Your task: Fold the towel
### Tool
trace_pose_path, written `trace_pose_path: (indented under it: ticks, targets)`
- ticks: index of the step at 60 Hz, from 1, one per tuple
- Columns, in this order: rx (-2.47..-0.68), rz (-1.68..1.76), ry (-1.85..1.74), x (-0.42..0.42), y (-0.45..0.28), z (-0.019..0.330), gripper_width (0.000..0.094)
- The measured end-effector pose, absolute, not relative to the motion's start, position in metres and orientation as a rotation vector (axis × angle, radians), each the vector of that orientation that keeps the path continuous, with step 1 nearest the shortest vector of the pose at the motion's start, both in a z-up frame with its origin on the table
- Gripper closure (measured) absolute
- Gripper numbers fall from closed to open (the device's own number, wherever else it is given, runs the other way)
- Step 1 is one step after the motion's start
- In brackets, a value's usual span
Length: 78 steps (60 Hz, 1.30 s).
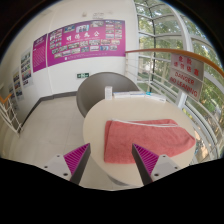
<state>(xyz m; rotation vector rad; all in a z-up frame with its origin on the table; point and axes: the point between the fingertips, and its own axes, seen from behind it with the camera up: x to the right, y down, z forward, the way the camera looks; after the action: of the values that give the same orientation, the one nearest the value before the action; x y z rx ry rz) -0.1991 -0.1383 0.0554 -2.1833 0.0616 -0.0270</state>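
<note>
A pink towel (pixel 148 137) lies flat on a round white table (pixel 100 130), on its right half. My gripper (pixel 112 160) is open and empty above the table's near edge. The left finger's pad (pixel 78 158) is over bare table. The right finger's pad (pixel 146 156) is at the towel's near edge; I cannot tell whether it touches the cloth.
A grey chair (pixel 108 93) stands behind the table. A glass railing with an orange handrail (pixel 178 58) and a red-and-white sign (pixel 186 72) runs at the right. Pink posters (pixel 85 40) hang on the far wall. Open floor lies to the left.
</note>
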Motion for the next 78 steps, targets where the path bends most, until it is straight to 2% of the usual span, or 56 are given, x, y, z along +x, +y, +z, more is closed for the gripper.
trace_pose_path:
  ticks: [6, 11, 15, 20, 22, 23, 32, 36, 45, 52, 57, 62, 64, 67, 73, 75, 78]
  targets:
    - [-2.232, -0.079, 0.059, -0.194, -0.096, 0.019, 0.0088]
    - [-2.261, -0.103, 0.063, -0.190, -0.072, -0.004, 0.0147]
    - [-2.280, -0.139, 0.059, -0.187, -0.068, -0.015, 0.0326]
    - [-2.258, -0.209, -0.001, -0.180, -0.060, -0.013, 0.0713]
    - [-2.256, -0.258, -0.027, -0.174, -0.061, -0.013, 0.0828]
    - [-2.253, -0.283, -0.036, -0.171, -0.061, -0.013, 0.0856]
    - [-2.265, -0.269, -0.077, -0.175, -0.061, -0.008, 0.0899]
    - [-2.261, -0.151, -0.066, -0.199, -0.063, 0.007, 0.0904]
    - [-2.158, 0.144, -0.026, -0.245, -0.058, 0.096, 0.0901]
    - [-2.071, 0.221, 0.012, -0.219, -0.045, 0.159, 0.0896]
    - [-2.066, 0.200, 0.058, -0.175, -0.041, 0.163, 0.0895]
    - [-2.126, 0.137, 0.113, -0.117, -0.042, 0.132, 0.0869]
    - [-2.166, 0.119, 0.131, -0.099, -0.042, 0.116, 0.0813]
    - [-2.213, 0.109, 0.137, -0.073, -0.048, 0.087, 0.0661]
    - [-2.292, 0.055, 0.134, -0.030, -0.061, 0.053, 0.0216]
    - [-2.302, 0.035, 0.124, -0.018, -0.065, 0.052, 0.0134]
    - [-2.305, 0.006, 0.110, -0.005, -0.071, 0.054, 0.0082]
